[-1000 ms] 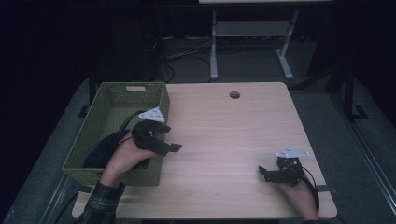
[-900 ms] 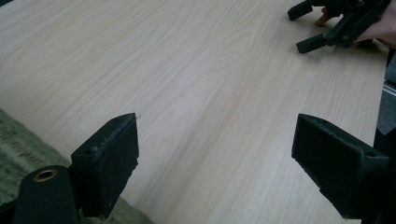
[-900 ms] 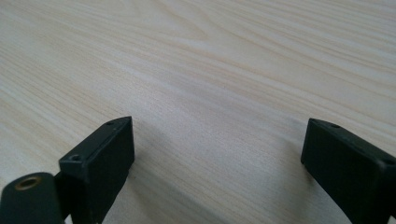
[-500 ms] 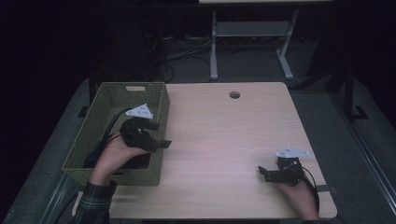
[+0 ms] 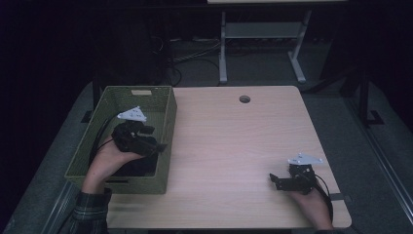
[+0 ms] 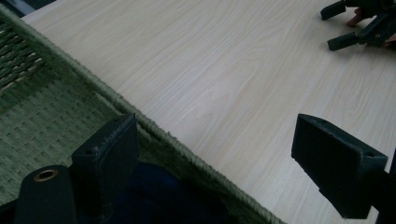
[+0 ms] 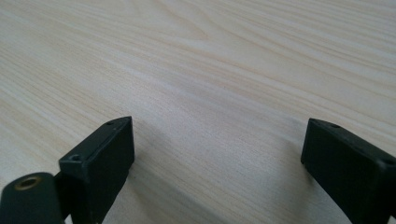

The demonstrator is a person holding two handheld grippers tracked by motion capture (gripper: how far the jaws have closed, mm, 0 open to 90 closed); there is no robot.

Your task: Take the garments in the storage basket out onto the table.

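Note:
A green woven basket [image 5: 165, 105] stands on the left part of the light wooden table [image 5: 234, 141]. My left gripper [image 5: 155, 138] hovers open over the basket's inside, just by its right wall, jaws pointing toward the table. In the left gripper view its jaws [image 6: 224, 163] straddle the basket rim [image 6: 140, 121], empty. A dark blue cloth [image 6: 159, 196] lies in the basket below it, also visible as the dark cloth [image 5: 141, 165] under the hand. My right gripper [image 5: 273, 181] rests open near the front right of the table; its jaws [image 7: 215, 158] hold nothing.
A round cable hole [image 5: 244, 99] sits near the table's far edge. A white metal stand [image 5: 258, 44] is on the floor behind the table. The right gripper [image 6: 359, 28] appears far off in the left gripper view.
My left gripper has moved left, from above the basket's right wall to over its inside. The right gripper has stayed still.

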